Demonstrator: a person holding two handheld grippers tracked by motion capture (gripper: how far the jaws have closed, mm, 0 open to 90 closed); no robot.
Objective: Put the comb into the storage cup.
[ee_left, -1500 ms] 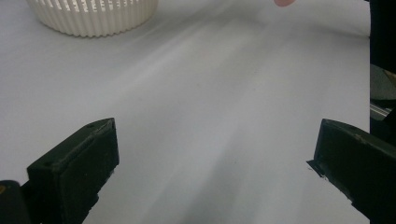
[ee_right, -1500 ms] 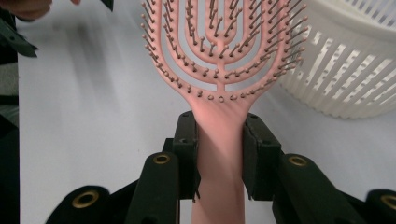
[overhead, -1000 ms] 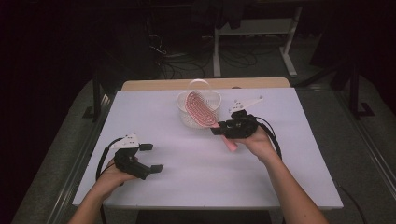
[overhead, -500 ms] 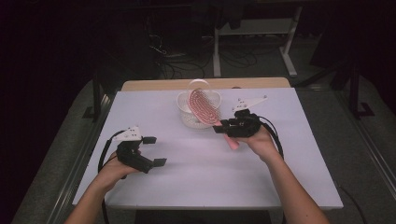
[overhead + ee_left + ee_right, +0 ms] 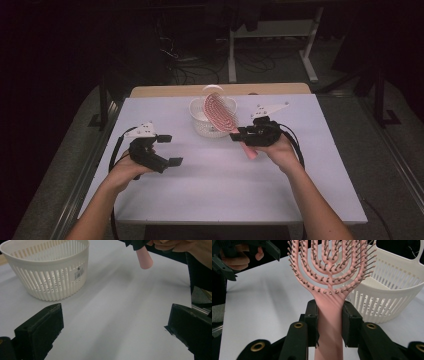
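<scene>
The round white slatted plastic basket [image 5: 212, 120] stands toward the far edge of the white-topped desk [image 5: 220, 200], and everything else is placed from it. Just to its right, the right tongs [image 5: 239, 135] are clamped on the neck of the pink plastic vented hairbrush with pin bristles [image 5: 220, 112], one black pad on each side of the handle where it widens into the head (the right gripper view [image 5: 329, 322] shows this plainly). The brush is held off the desk, tilted, with its head over the basket's rim and its blunt handle end [image 5: 145, 261] pointing away from the basket, toward the person. The left tongs [image 5: 167, 150] are well to the left of the basket and nearer the person, raised off the desk, their jaws standing wide apart with nothing between them; in the left gripper view the basket [image 5: 50, 272] sits beyond the left jaw with bare desk between.
</scene>
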